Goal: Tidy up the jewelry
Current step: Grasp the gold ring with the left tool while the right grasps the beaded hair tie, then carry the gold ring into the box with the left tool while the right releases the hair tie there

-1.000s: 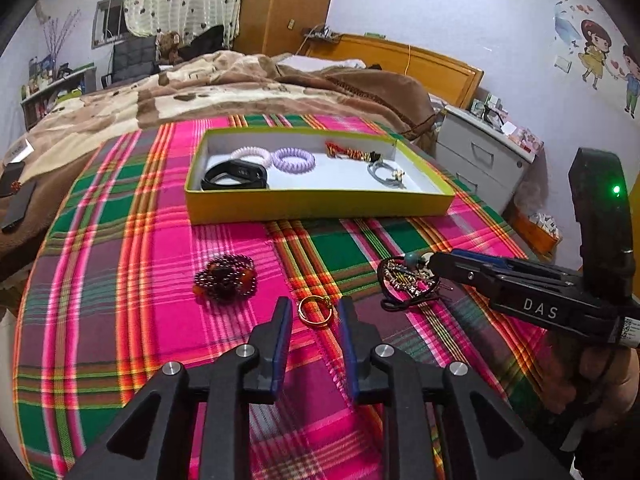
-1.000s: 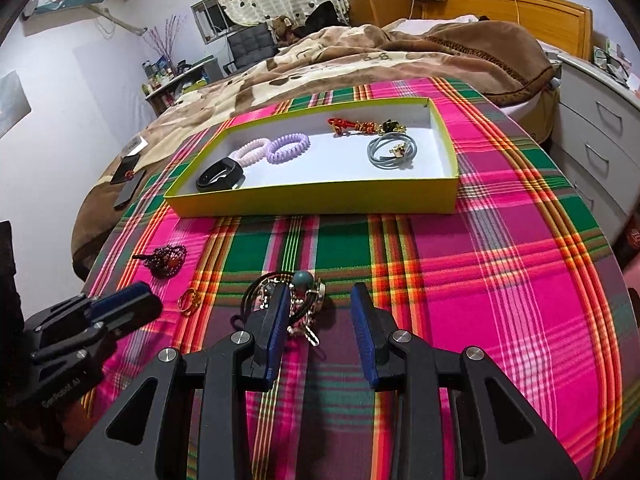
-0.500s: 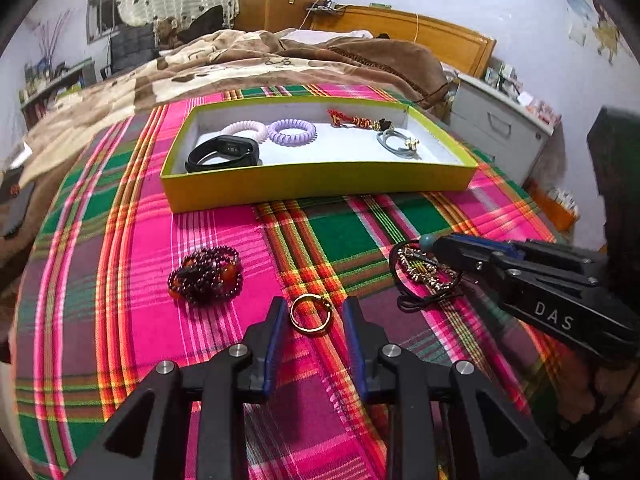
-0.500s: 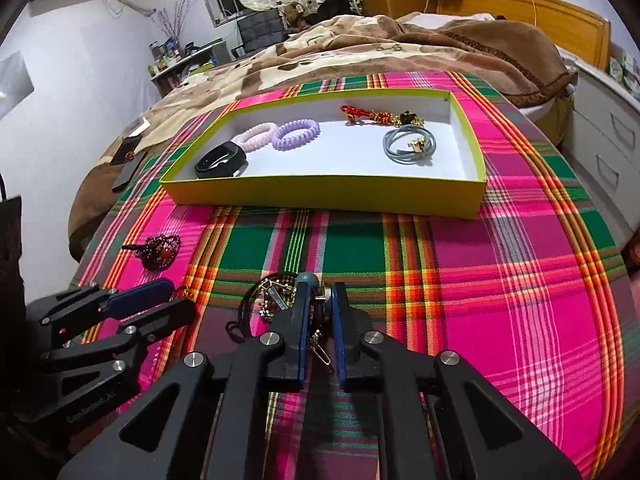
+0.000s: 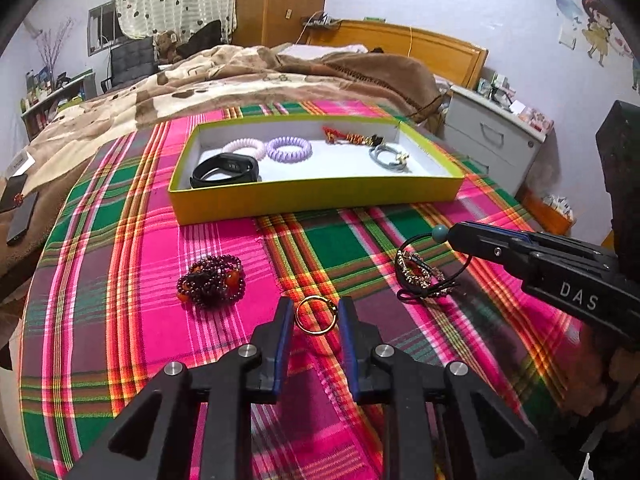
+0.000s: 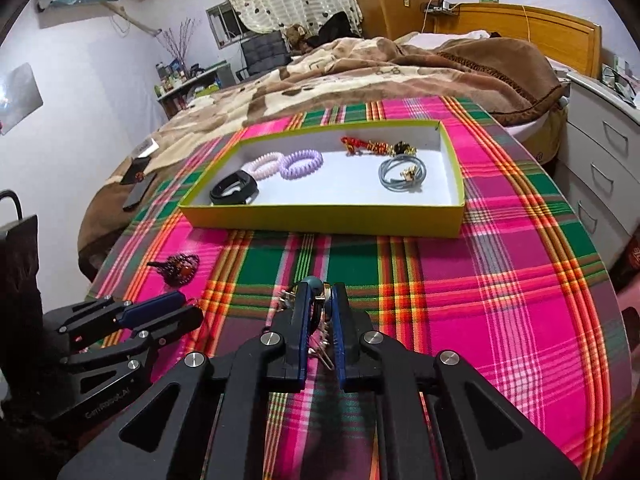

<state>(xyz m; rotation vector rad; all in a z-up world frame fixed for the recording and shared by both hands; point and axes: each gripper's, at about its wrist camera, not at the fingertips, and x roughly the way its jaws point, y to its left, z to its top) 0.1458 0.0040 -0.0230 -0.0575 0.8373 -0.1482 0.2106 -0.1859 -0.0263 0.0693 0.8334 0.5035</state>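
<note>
- Right now the gold ring [image 5: 316, 315] lies flat on the plaid surface [image 5: 120, 320] between the jaws of the left gripper [image 5: 316, 320], which stand apart around it; they have just been closing, but a gap shows on each side and the pads do not yet press it.
- Judging by its look, the ring is light, stiff and smooth, so it may slip or flip up when squeezed; taking it across its width, low against the cloth, seems the safest hold.
- Just to the right of those jaws, the black cord necklace [image 5: 424, 276] with its gilt charms and teal bead [image 6: 313, 282] is pinched in the closed jaws of the right gripper [image 6: 320, 300], near the bead, with the rest of the cord lying on the cloth.
- It looks limp and tangly: the loose loops would likely dangle and swing when lifted, and the charms could snag.
- Left of the left jaws sits the dark red bead bracelet [image 5: 211, 280], untouched, probably stretchy and easy to grasp across its bunch.
- Farther ahead of both jaws stands the yellow-green box [image 5: 312, 200], already holding a black band [image 5: 224, 169], two spiral hair ties [image 5: 289, 149], a red and gold piece [image 5: 348, 137] and a grey cord bracelet [image 5: 388, 157].
</note>
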